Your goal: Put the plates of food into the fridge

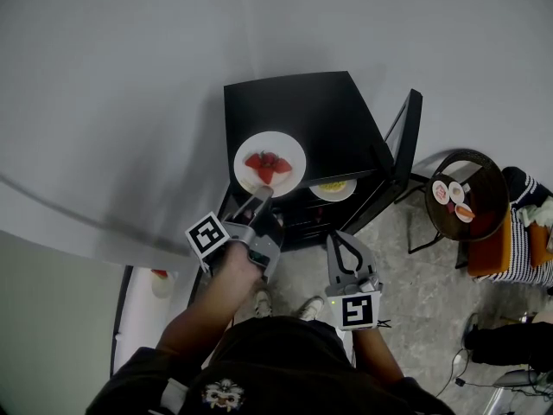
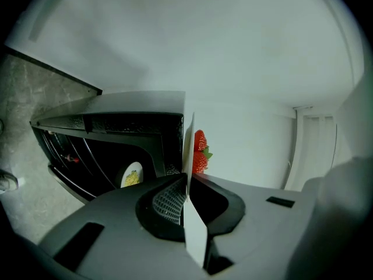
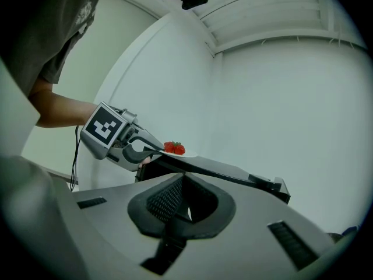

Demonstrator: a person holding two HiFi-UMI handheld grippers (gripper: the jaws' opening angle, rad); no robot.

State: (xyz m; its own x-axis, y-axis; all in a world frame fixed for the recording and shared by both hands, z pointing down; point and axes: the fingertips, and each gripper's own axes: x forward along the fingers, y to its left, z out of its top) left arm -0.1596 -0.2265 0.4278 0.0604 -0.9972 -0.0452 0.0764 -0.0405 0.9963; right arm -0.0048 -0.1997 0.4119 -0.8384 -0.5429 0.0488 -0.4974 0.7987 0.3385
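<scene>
A white plate of strawberries [image 1: 270, 164] rests on top of the black mini fridge [image 1: 302, 111]. My left gripper [image 1: 257, 201] is shut on the plate's near rim. In the left gripper view the plate [image 2: 187, 144] stands edge-on between the pads, with the strawberries [image 2: 200, 153] just beyond. A second plate with yellow food [image 1: 333, 188] sits on a shelf inside the open fridge, and the left gripper view also shows this plate [image 2: 132, 175]. My right gripper [image 1: 343, 242] hangs shut and empty in front of the fridge. From the right gripper view [image 3: 183, 206] the strawberries [image 3: 174, 148] show ahead.
The fridge door [image 1: 403, 137] stands open to the right. Further right is a round dark table [image 1: 479, 180] carrying small plates of food [image 1: 452, 195]. A person in striped clothing [image 1: 518, 240] sits beside it. White walls stand behind and to the left of the fridge.
</scene>
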